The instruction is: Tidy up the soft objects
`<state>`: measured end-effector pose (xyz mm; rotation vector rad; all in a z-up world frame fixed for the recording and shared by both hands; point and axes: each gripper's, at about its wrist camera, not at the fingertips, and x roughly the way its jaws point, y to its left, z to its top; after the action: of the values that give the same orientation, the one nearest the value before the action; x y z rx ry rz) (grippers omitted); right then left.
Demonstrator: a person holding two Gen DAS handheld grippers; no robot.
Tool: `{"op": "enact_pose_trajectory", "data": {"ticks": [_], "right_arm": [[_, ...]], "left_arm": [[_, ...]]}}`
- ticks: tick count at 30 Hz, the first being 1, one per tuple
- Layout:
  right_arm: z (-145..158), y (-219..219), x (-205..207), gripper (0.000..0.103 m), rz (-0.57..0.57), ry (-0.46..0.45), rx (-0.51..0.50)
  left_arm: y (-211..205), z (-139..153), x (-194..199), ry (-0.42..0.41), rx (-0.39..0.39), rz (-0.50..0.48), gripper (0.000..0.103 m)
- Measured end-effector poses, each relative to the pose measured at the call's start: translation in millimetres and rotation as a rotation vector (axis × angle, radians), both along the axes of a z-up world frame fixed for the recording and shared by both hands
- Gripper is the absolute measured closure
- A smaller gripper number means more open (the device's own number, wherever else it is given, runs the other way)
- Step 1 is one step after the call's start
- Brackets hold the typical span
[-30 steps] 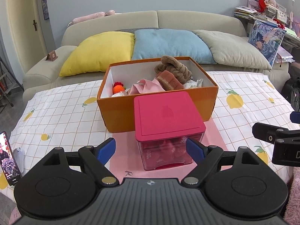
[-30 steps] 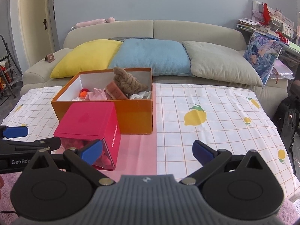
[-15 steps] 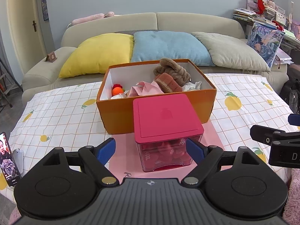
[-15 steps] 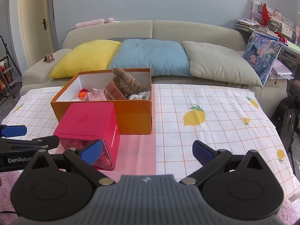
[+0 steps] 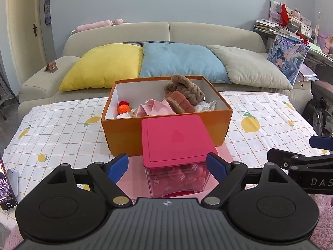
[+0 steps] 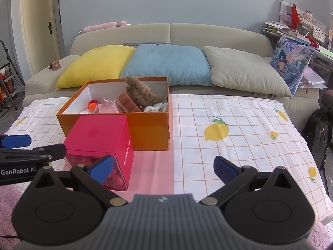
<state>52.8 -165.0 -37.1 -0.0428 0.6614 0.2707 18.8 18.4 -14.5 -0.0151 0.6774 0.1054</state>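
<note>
An orange box (image 5: 122, 131) (image 6: 149, 129) on the table holds a brown knotted plush (image 5: 185, 88) (image 6: 141, 92), a brown sponge (image 5: 179, 102), pink cloth (image 5: 154, 109), an orange knitted toy (image 5: 123, 109) and white paper. In front of it stands a clear container with a pink lid (image 5: 175, 137) (image 6: 97, 134), red soft pieces inside. My left gripper (image 5: 167, 165) is open, its blue fingertips either side of the container's near end, not touching. My right gripper (image 6: 163, 167) is open over the tablecloth, right of the container, holding nothing.
The table wears a lemon-print cloth (image 6: 239, 129) with a pink mat (image 6: 154, 166) under the container. A sofa with yellow (image 5: 104, 64), blue and grey cushions stands behind. A phone (image 5: 6, 183) lies at the left edge. A black bag (image 6: 318, 133) sits at the right.
Both grippers have drawn back and up a little, so the box and container look lower and farther. Both stay open; nothing was grasped.
</note>
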Motion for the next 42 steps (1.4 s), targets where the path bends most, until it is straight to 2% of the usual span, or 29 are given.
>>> {"op": "enact_pose_trajectory", "data": {"ticks": [42], "right_arm": [[-5.5,0.6,6.1,0.003,-0.020,0.035,-0.046]], "left_arm": [[-2.1,1.4,-1.9,-0.009,-0.016,-0.023,0.004]]}}
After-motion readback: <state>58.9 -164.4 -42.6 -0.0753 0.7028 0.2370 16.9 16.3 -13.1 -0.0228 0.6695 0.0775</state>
